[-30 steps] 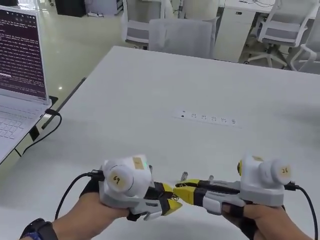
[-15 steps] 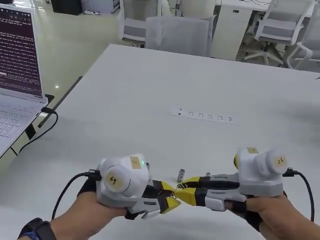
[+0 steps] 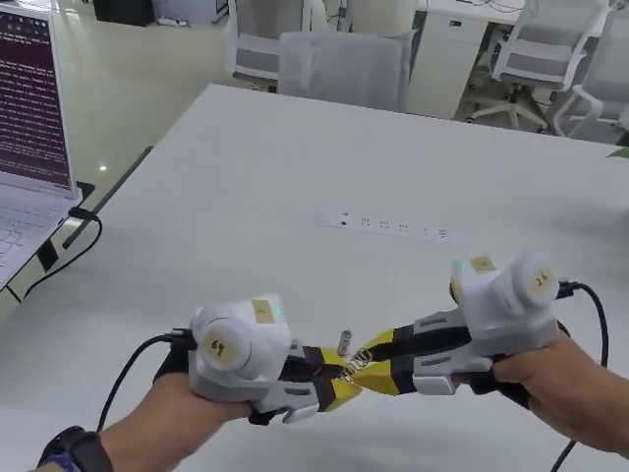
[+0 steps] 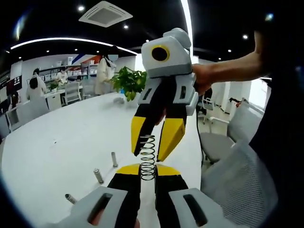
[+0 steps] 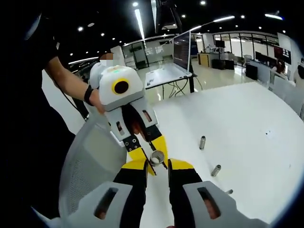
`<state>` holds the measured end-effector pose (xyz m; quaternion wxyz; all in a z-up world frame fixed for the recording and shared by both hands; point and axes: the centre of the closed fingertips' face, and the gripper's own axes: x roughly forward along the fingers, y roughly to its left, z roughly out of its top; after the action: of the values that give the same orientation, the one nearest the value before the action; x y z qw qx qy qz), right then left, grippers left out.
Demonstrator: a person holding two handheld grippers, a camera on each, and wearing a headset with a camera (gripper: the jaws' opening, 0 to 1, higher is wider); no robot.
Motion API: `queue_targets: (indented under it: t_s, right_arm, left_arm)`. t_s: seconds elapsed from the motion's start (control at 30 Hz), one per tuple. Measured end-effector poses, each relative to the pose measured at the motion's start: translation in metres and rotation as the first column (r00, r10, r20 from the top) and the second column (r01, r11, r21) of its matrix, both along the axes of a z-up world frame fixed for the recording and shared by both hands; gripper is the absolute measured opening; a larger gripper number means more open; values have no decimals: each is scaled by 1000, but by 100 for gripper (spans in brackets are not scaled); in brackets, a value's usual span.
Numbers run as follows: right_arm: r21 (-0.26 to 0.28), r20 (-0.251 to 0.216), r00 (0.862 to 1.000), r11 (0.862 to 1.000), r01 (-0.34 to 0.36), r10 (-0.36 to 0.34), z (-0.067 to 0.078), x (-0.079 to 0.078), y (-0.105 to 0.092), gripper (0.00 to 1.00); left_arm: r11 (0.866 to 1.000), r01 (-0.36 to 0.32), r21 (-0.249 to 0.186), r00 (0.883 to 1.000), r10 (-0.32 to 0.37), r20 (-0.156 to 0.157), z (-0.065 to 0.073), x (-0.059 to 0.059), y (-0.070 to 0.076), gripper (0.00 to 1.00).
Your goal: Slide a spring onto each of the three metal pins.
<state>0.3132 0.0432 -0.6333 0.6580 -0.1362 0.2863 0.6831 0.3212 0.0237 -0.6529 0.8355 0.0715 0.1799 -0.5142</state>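
the left gripper (image 4: 148, 170) is clamped shut on the lower end of a spring (image 4: 147, 152), which sticks out toward 12 o'clock in the left gripper view. the right gripper (image 5: 156, 164) meets it from 12 o'clock with its jaws parted, the tips straddling the spring's free end. three metal pins (image 4: 98, 175) sit in a row on the white table (image 3: 295, 167), at 8 to 9 o'clock of the left jaws.
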Motion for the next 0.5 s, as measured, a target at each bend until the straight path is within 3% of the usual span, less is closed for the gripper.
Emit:
queue_targets:
  t_s: [0.23,0.5]
  right_arm:
    - [-62,36,997,996,-60,62,2,-2,-7,14]
    - [-151,66,985,978,-146,157,0,-8,-13,13]
  left_arm:
    - [1000,18,-21,1000,-18,17,7,1,-12,2]
    - [999,51,-7,998,-51,29,6,-5,-18,2]
